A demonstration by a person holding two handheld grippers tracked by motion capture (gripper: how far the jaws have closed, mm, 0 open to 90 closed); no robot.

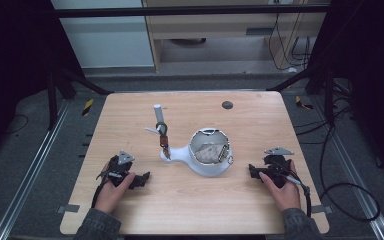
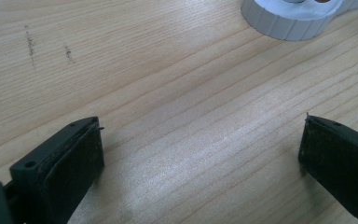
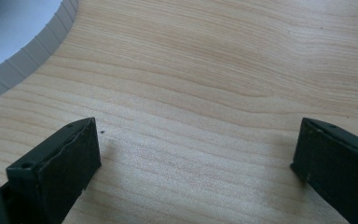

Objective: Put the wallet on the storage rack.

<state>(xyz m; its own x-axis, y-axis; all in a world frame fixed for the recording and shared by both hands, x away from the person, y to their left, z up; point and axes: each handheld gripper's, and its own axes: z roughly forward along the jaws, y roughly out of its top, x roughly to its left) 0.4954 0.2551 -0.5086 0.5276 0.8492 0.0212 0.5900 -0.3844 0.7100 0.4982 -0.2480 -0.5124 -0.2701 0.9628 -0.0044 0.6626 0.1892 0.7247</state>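
Both tools rest low on the table (image 1: 190,200) with jaws spread wide and nothing between them: the left tool (image 1: 141,179) at about eight o'clock from the white holder (image 1: 207,159), the right tool (image 1: 252,171) at about four o'clock. Parked apart like this, they leave the holder free, probably because it stands steady by itself. One holder sits mid-table, its cup lined with a wire frame; one upright tube (image 1: 158,116) rises at its ten o'clock, above the holder's arm.

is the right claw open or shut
Open: in the right gripper view the right claw has its jaws wide apart with bare table between them.
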